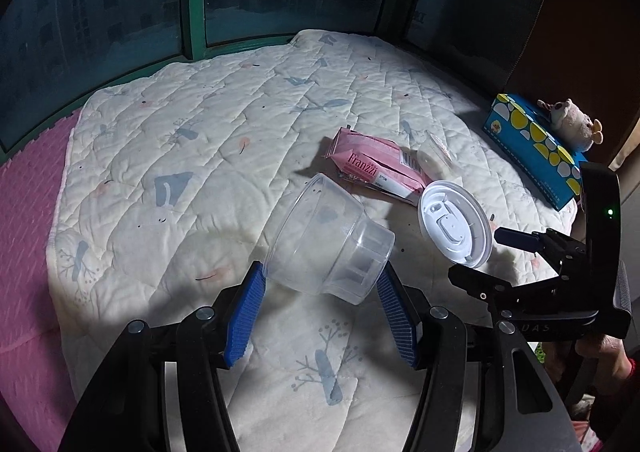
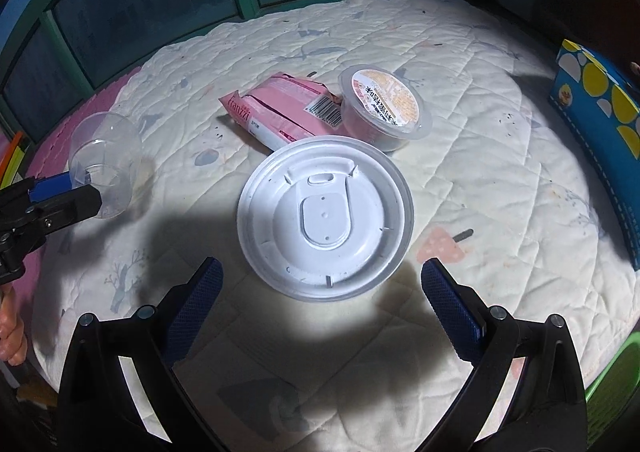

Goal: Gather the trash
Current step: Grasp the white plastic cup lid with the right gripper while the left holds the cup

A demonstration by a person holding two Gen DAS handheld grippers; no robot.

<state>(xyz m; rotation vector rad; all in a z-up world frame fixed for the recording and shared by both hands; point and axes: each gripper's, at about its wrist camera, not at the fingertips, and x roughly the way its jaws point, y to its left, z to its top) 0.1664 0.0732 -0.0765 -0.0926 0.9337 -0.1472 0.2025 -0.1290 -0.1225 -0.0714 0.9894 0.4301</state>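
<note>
A clear plastic cup [image 1: 328, 240] lies on its side on the quilted mat [image 1: 200, 180]. My left gripper [image 1: 320, 284] has its blue pads on both sides of the cup's narrow base, closed on it. The cup also shows in the right wrist view [image 2: 106, 164]. A white plastic lid [image 2: 325, 222] lies flat just ahead of my right gripper [image 2: 322, 272], which is open and empty. The lid also shows in the left wrist view [image 1: 455, 228]. A pink Franzzi wrapper [image 2: 286, 112] and a small sealed pudding cup [image 2: 384, 108] lie behind the lid.
A blue tissue box [image 1: 532, 148] with yellow and white spots stands at the mat's right edge, a small plush toy [image 1: 572, 122] on top. A pink foam mat [image 1: 28, 252] lies left. Green-framed windows run behind. A green container edge [image 2: 616, 380] shows at lower right.
</note>
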